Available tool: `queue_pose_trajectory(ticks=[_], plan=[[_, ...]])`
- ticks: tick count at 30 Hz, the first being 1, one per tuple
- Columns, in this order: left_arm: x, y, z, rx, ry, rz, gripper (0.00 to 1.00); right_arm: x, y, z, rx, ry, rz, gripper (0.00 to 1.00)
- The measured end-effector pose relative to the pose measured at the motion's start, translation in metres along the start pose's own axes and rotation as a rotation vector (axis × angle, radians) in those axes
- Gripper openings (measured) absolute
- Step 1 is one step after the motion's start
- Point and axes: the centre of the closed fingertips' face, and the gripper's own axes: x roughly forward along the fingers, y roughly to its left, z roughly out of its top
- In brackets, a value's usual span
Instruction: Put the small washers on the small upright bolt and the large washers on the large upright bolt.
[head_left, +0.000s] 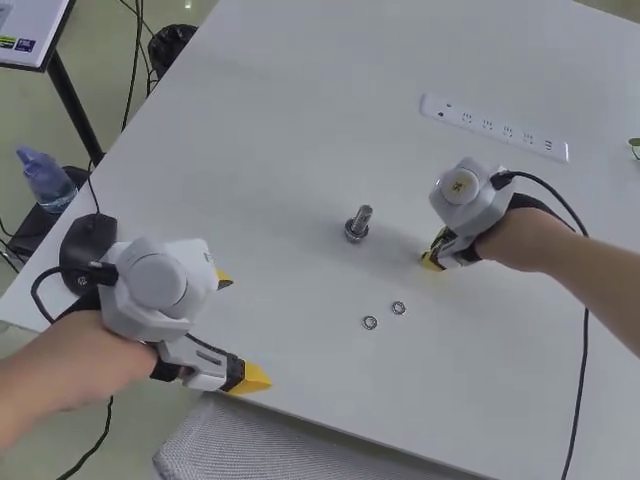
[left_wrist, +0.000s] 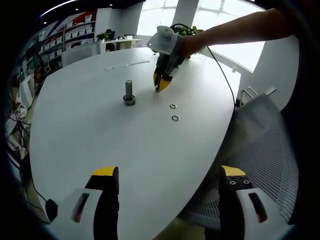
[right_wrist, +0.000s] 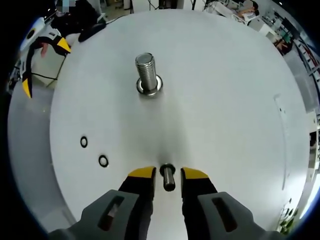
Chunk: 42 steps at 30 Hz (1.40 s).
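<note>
A large upright bolt (head_left: 358, 224) stands mid-table with a washer ring around its base (right_wrist: 148, 86). Two small washers (head_left: 369, 322) (head_left: 398, 308) lie flat on the white table (head_left: 300, 120), nearer me than the bolt. My right gripper (head_left: 432, 262) has its tips down on the table right of the large bolt, and its jaws are closed on a small upright bolt (right_wrist: 168, 177). My left gripper (head_left: 236, 330) hovers open at the table's front edge, with nothing between its fingers (left_wrist: 106, 175). The left gripper view also catches the right gripper (left_wrist: 161, 85) beyond the washers (left_wrist: 173, 106).
A white power strip (head_left: 495, 127) lies at the far right of the table. A grey mesh chair (head_left: 250, 450) sits just past the front edge under my left gripper. A water bottle (head_left: 45, 180) and cables are on the floor at left.
</note>
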Motion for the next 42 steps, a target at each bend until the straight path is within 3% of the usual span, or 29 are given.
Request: queue_pose_trajectory(ticks=[6,13,23,25,26,33,42], plan=[[-0.001,-0.001,0.003,0.006,-0.005,0.001,0.82,-0.001,-0.002,0.0,-0.002,0.003,0.008,0.22],[-0.005,-0.005,0.013,0.013,-0.027,0.0,0.82,-0.015,0.003,0.0,0.008,-0.011,0.004,0.23],[-0.015,-0.004,0.024,0.026,-0.026,0.011,0.82,-0.032,0.003,0.008,0.015,-0.036,-0.008,0.23],[-0.017,-0.005,0.027,0.001,-0.04,0.004,0.82,-0.036,0.002,0.009,0.014,-0.039,-0.011,0.23],[-0.02,-0.003,0.035,-0.009,-0.066,0.012,0.82,-0.039,-0.001,0.011,0.017,-0.044,-0.017,0.23],[-0.029,0.0,0.046,0.01,-0.073,0.036,0.82,-0.046,0.002,0.01,0.022,-0.048,-0.015,0.23],[-0.033,-0.003,0.048,0.025,-0.063,0.043,0.84,-0.048,0.002,0.01,0.045,-0.074,-0.016,0.22]])
